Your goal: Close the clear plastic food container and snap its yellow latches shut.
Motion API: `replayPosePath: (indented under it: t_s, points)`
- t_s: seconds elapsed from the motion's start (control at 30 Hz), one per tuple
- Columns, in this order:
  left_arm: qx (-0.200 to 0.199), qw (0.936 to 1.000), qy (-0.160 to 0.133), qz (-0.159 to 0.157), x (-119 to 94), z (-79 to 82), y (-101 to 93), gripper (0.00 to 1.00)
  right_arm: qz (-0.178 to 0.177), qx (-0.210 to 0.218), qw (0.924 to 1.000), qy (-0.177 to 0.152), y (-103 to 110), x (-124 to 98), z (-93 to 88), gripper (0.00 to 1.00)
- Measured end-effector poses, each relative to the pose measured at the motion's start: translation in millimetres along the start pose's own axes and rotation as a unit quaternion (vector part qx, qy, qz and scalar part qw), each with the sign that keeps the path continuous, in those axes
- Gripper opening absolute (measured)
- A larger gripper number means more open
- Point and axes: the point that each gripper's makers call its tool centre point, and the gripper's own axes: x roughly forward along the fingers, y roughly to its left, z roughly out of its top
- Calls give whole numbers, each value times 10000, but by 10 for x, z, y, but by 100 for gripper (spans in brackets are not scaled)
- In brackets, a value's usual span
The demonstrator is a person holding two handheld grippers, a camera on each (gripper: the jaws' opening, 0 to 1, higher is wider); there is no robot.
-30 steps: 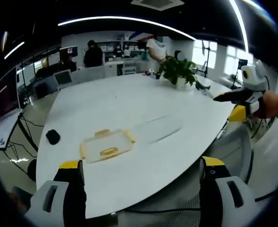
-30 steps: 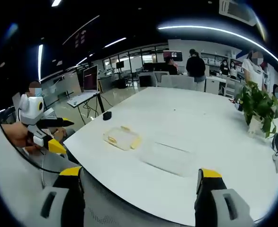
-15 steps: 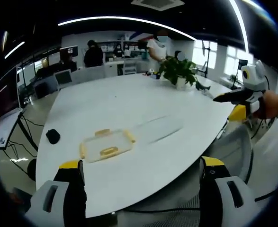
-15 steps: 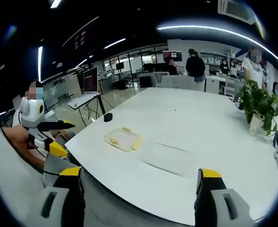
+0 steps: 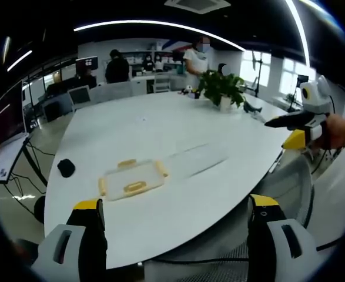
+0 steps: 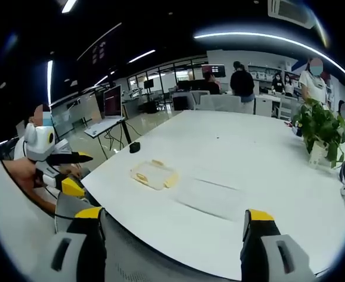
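The clear food container (image 5: 131, 181), with yellow latches on its sides, sits open on the white table (image 5: 160, 126) near its front left corner. Its flat clear lid (image 5: 198, 161) lies on the table just to the right of it. My left gripper (image 5: 175, 204) is open, held back from the table edge, with nothing between its jaws. The right gripper (image 5: 276, 135) shows at the right, off the table. In the right gripper view the container (image 6: 153, 175) and lid (image 6: 210, 197) lie ahead of my open right gripper (image 6: 172, 214). The left gripper (image 6: 85, 172) is at the left, jaws apart.
A potted plant (image 5: 222, 88) stands at the table's far side, and a black mouse (image 5: 66, 168) lies near the left edge. A mesh chair back (image 6: 154, 258) is just below the table edge. Several people stand or sit by desks at the back.
Both views have shifted a little with the hands. The container and the lid lie where they were, and both grippers stay open.
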Motion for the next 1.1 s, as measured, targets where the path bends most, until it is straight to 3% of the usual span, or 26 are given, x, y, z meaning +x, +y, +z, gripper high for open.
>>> replayPosePath:
  t_s: [0.2,1.1]
  points:
    - [-170,9998,21,-63,3,1,-21,99,20,-20,10000,20,4,0,-5,97]
    - [38,10000,-4,-25,-47,36,-24,99,38,-150,9999,-4,19,-20,21,97]
